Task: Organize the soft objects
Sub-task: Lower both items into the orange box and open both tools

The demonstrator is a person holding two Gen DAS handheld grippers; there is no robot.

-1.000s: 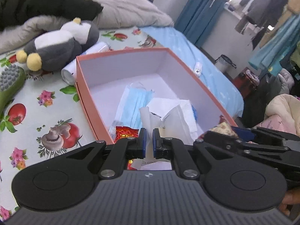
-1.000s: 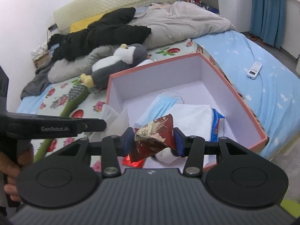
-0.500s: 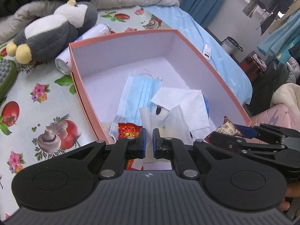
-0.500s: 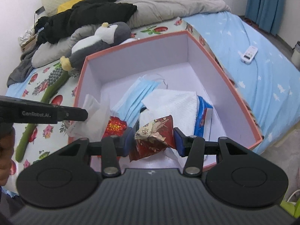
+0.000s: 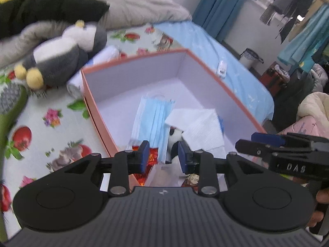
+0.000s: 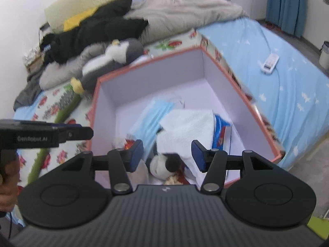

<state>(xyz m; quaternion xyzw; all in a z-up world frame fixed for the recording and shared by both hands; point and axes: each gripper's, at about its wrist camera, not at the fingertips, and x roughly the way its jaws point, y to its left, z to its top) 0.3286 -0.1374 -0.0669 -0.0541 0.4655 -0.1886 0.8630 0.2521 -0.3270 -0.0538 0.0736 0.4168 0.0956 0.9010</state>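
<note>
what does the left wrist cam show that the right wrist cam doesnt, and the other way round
Only the left wrist view shows the hanging clothes and the white cylinder lying beside the box.

Only the right wrist view shows the blue packet clearly, tucked past the white tissue, and the headboard.

Both show the orange box, the blue face mask, the small black-and-white plush, the penguin plush and the white remote. The left gripper and right gripper both stand open, empty, jaws just opened.
</note>
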